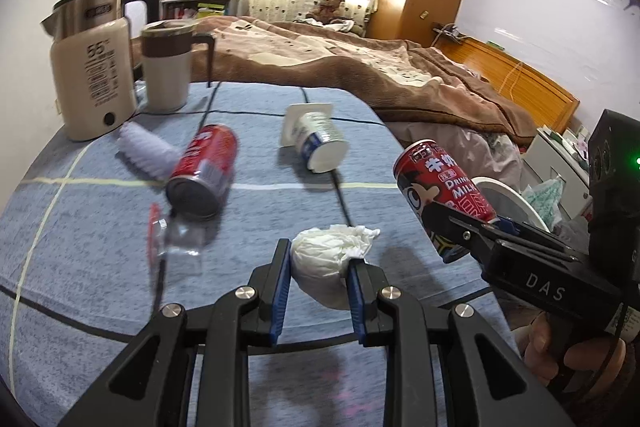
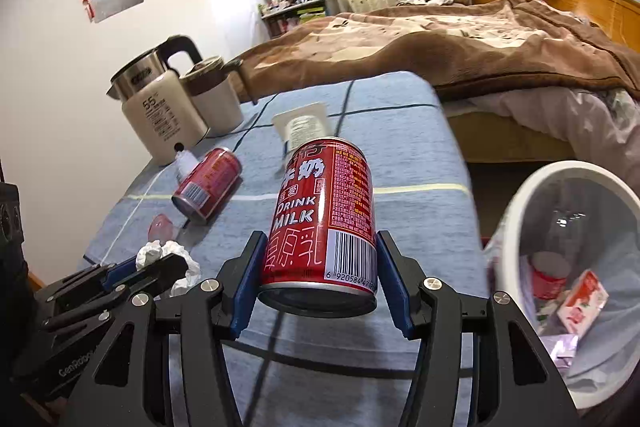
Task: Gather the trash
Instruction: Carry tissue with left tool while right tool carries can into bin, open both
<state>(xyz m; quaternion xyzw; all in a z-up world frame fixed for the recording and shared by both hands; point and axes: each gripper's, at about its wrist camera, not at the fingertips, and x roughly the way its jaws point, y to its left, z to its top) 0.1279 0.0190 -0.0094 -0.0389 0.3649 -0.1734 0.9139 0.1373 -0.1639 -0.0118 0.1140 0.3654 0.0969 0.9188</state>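
Note:
My left gripper point(image 1: 320, 259) is shut on a crumpled white tissue point(image 1: 332, 251), held just above the blue checked tablecloth point(image 1: 80, 267). My right gripper point(image 2: 320, 239) is shut on a red "Drink Milk" can point(image 2: 324, 223), lifted near the table's right edge; the left wrist view shows that can point(image 1: 440, 183) tilted in the air. A white lined bin point(image 2: 520, 211) stands low to the right of the table with cartons inside. On the cloth lie a second red can point(image 1: 204, 171), a white yogurt cup point(image 1: 316, 139) on its side and a crushed clear bottle point(image 1: 180, 235).
A cream kettle point(image 1: 92, 75) and a lidded mug point(image 1: 168, 67) stand at the table's far left, with a small white ribbed bottle point(image 1: 144, 147) lying in front of them. A bed with a brown blanket point(image 1: 360, 67) runs behind the table and the bin.

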